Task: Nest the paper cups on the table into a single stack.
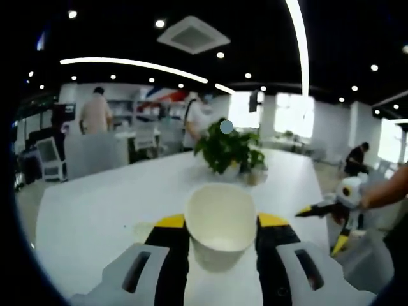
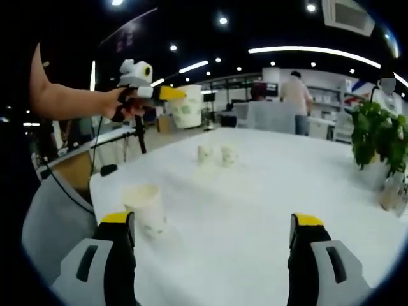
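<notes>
jaws of the left gripper (image 1: pixel 220 224) are pinched on a paper cup (image 1: pixel 220 220), held up above the white table (image 1: pixel 95 210). the right gripper (image 2: pixel 213 233) is spread wide with nothing between. another cup (image 2: pixel 146 208) is stood near the table's edge, two small cups (image 2: pixel 215 154) further in. a potted plant (image 2: pixel 377 137) is sat toward the far side.

You have nothing readable here: no words, numbers or brand marks can be made out. The cup (image 1: pixel 220 223) you hold is plain inside, and any print on the cups (image 2: pixel 215 154) across the surface (image 2: pixel 268 210) is too blurred to read.
</notes>
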### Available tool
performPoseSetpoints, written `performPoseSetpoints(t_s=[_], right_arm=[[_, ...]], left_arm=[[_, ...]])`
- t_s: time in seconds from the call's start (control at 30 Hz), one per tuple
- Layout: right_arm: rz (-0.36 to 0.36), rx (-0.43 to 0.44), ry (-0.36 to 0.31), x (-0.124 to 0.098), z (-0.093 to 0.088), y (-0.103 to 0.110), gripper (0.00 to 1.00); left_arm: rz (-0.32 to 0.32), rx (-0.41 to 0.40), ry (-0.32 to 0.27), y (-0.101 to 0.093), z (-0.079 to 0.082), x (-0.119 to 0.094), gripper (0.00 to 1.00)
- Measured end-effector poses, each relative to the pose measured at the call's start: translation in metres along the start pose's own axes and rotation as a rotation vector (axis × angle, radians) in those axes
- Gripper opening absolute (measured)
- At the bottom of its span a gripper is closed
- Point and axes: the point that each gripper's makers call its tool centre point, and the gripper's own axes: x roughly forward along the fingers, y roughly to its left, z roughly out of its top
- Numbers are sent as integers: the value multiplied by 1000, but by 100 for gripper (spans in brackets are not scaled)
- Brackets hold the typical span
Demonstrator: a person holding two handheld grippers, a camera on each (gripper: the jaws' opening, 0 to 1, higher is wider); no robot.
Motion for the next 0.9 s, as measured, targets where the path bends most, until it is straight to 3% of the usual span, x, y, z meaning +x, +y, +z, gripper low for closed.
performPoseSetpoints(t_s=[0.6,0.9], right_arm=[[12,-6,-13,4,4,6,100],[19,-16,-26,5,7,8,100]], left_arm=[[-34,-3,7,-37,0,-18,38],[-54,33,6,-57,1,-29,38]])
